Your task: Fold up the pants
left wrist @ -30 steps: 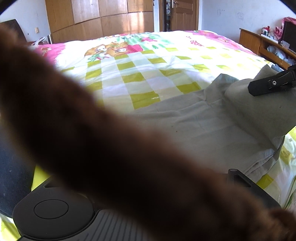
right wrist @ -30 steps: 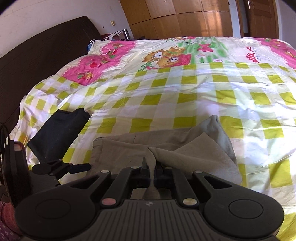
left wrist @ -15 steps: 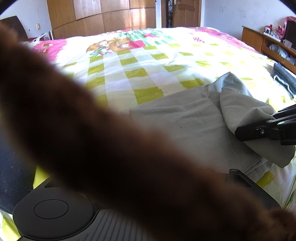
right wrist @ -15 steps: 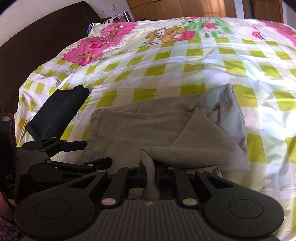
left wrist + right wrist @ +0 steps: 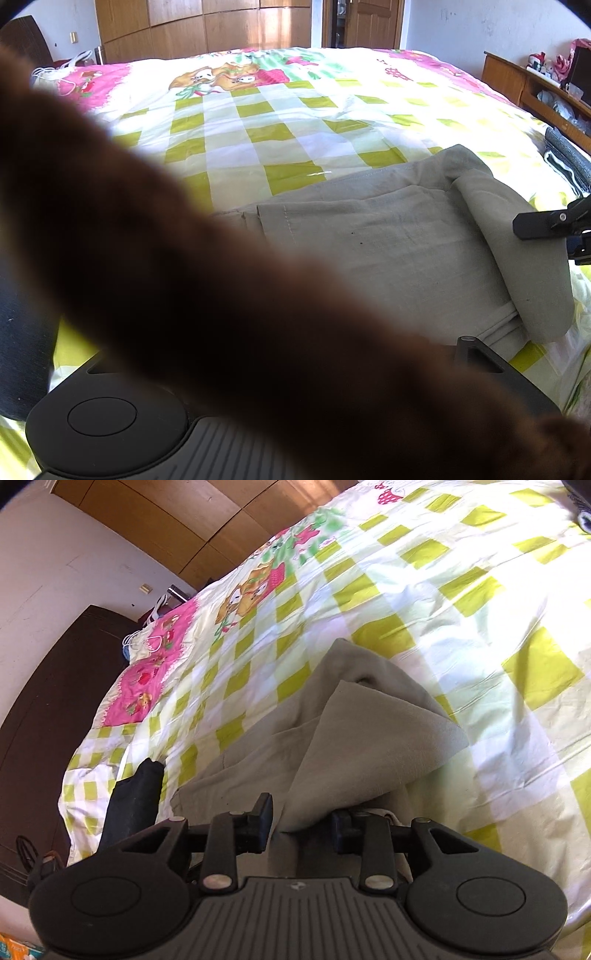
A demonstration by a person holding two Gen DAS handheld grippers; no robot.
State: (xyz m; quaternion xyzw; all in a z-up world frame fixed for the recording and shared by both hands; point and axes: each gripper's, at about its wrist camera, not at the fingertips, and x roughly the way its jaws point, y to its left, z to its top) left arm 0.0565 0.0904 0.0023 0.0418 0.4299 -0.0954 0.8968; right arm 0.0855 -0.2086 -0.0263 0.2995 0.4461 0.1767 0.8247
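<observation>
Grey-beige pants (image 5: 399, 240) lie partly folded on the checked bedspread (image 5: 280, 122), with one end turned over onto the rest at the right. In the right wrist view the pants (image 5: 354, 738) lie just ahead of my right gripper (image 5: 301, 821), which is open with the folded edge lying loose between its jaws. The right gripper's finger (image 5: 546, 221) shows at the right edge of the left wrist view. My left gripper's fingers are hidden behind a blurred brown thing (image 5: 184, 277) across the lens; only its body (image 5: 103, 417) shows.
A dark folded garment (image 5: 133, 805) lies at the bed's left edge. A dark headboard (image 5: 48, 716) stands at the left. A wooden cabinet (image 5: 532, 85) stands at the right. A grey striped item (image 5: 565, 155) lies near the bed's right edge.
My right gripper has opened and let go of the pants' edge, and its view has tilted. The turned-over end now rests on the pants. The left view is little changed.
</observation>
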